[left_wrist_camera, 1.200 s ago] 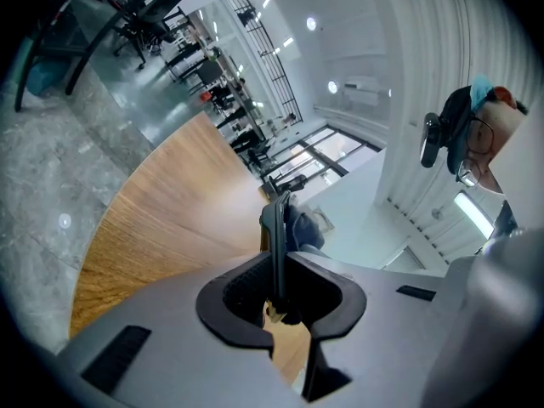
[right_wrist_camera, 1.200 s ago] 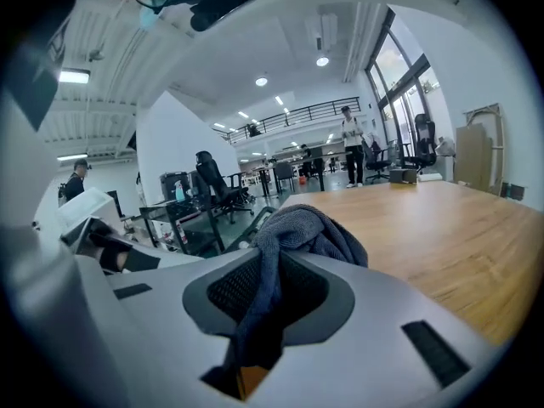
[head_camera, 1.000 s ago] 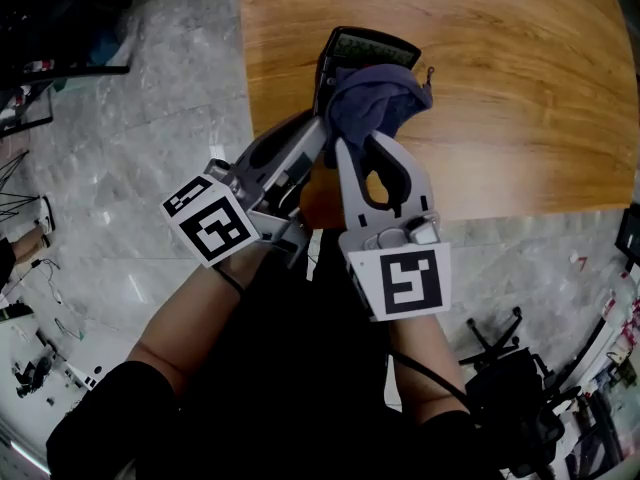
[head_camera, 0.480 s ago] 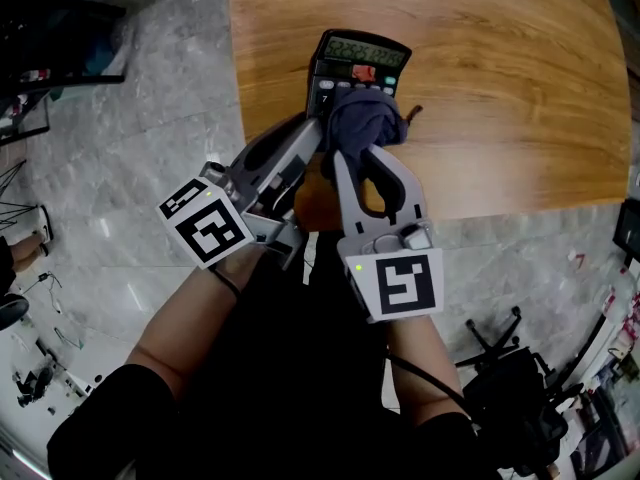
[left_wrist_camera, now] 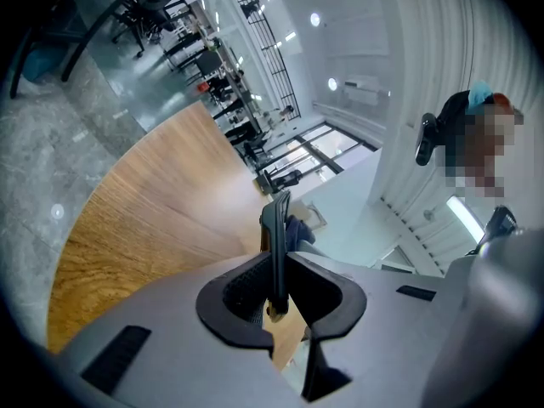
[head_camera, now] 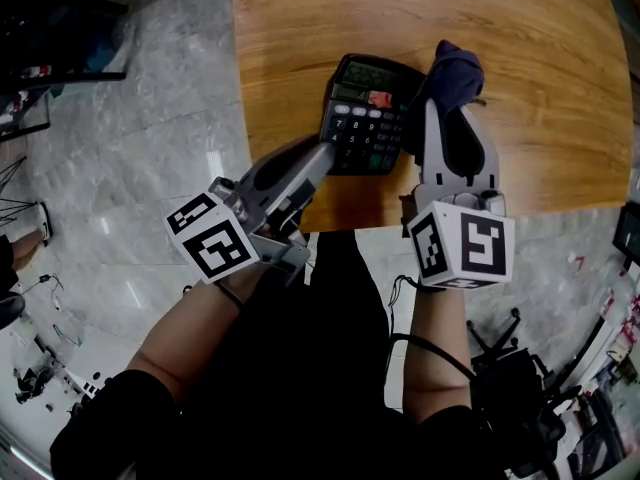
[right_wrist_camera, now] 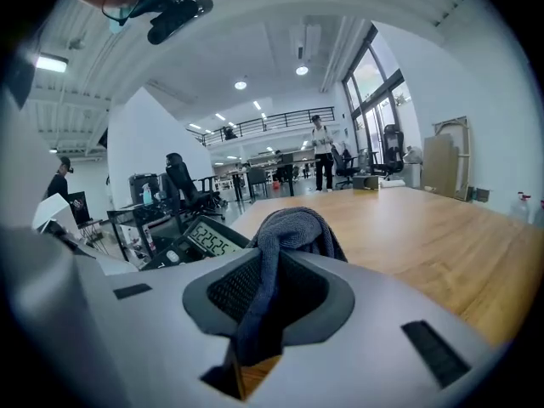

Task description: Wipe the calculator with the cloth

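A black calculator (head_camera: 366, 114) with a lit display is held off the wooden table (head_camera: 540, 28), face up toward me. My left gripper (head_camera: 322, 150) is shut on its lower left edge; in the left gripper view the calculator (left_wrist_camera: 277, 245) shows edge-on between the jaws. My right gripper (head_camera: 448, 96) is shut on a bunched dark blue cloth (head_camera: 455, 70), to the right of the calculator and apart from it. In the right gripper view the cloth (right_wrist_camera: 274, 253) hangs between the jaws, with the calculator (right_wrist_camera: 202, 243) at the left.
The table's near edge (head_camera: 520, 203) runs under both grippers, and its left edge (head_camera: 240, 78) borders a grey marble floor (head_camera: 130, 168). Office chairs (head_camera: 505, 368) and equipment stand on the floor at the lower right. People stand far off in the hall (right_wrist_camera: 321, 151).
My right gripper has carried the cloth off the calculator's face to the right. The keypad, covered a second ago, now shows in full. The left gripper has barely moved.
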{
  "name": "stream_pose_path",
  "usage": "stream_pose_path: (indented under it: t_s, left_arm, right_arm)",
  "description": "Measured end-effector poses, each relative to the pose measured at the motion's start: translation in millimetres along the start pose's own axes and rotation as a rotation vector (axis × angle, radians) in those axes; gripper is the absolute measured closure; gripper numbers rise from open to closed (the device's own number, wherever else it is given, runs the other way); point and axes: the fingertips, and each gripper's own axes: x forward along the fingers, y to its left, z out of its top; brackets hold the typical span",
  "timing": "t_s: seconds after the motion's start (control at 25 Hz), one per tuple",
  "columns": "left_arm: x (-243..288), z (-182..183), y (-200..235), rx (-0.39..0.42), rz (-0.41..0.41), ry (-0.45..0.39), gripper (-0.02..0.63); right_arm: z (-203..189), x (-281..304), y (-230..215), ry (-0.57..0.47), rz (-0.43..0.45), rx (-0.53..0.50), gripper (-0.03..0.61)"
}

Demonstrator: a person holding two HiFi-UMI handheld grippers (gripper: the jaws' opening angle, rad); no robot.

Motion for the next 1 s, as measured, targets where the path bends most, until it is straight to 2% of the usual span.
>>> stream_pose_path:
  t_s: [0.16,0.28,0.4,0.56,0.76,1.0]
  left_arm:
    - [0.2,1.4,3.6,-0.005,0.007,-0.005,0.552]
    - [-1.9,7.6,9.3,-0.015,0.023,-0.019,0.552]
    - [-2.0,17.0,18.1,-0.039,0.042,-0.048,0.551]
    - [-0.2,23.6,24.7,-0.037,0.061,-0.070,0.551]
    - [1.3,19.7,20.3,-0.065,0.034,-0.067,0.552]
    - [1.2,17.4,15.7,-0.081,-0.007,-0.035,0.552]
  right_arm:
    - [-4.0,0.8,36.3,0.007,0.082,-0.017,0.512]
    - [-14.6,-7.0,79.0,0.039,0.173,-0.029,0.512]
    - [-20.7,-19.9,117.1,0.011,0.280,-0.023,0.512]
    - [-51.9,-42.0,142.5,0.093,0.344,0.015,0.512]
    - [-54.5,-36.4,119.9,0.121,0.280,0.039,0.512]
    - [-21.9,-0.2,25.5,0.032,0.071,0.011,0.512]
